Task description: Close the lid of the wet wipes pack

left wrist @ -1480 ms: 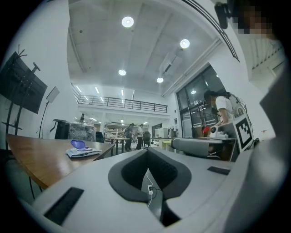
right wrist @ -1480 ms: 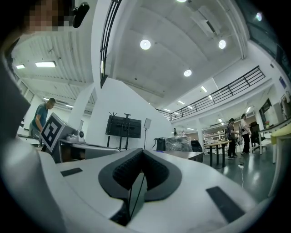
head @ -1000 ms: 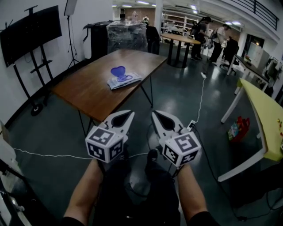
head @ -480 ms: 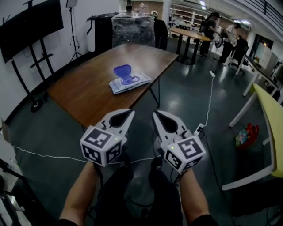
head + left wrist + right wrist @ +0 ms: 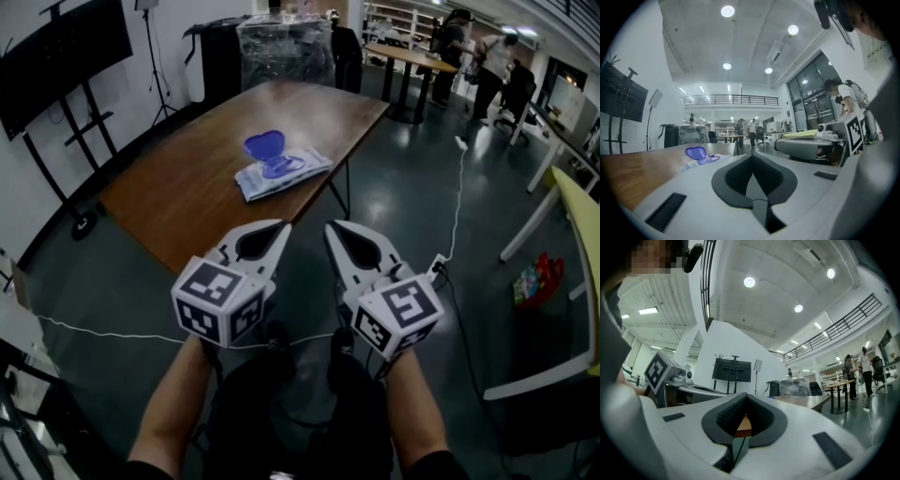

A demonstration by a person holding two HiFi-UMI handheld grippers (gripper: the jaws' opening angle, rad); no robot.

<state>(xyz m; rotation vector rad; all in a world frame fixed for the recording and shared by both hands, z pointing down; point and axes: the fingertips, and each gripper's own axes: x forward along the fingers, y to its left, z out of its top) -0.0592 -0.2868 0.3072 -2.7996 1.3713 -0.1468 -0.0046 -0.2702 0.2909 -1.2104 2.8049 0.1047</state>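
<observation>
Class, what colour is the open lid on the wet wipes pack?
The lid is a translucent purple-blue, clearest in the head view.

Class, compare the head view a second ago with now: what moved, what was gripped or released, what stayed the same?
The person stepped closer to the wooden table, so the wet wipes pack looks nearer. The left gripper and right gripper came forward too, side by side. Nothing was gripped or released. Both jaws stay shut and empty; the pack's blue lid stays open.

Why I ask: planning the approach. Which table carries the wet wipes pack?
The brown wooden table straight ahead; the wet wipes pack lies on it, unlike the yellow table at right.
</observation>
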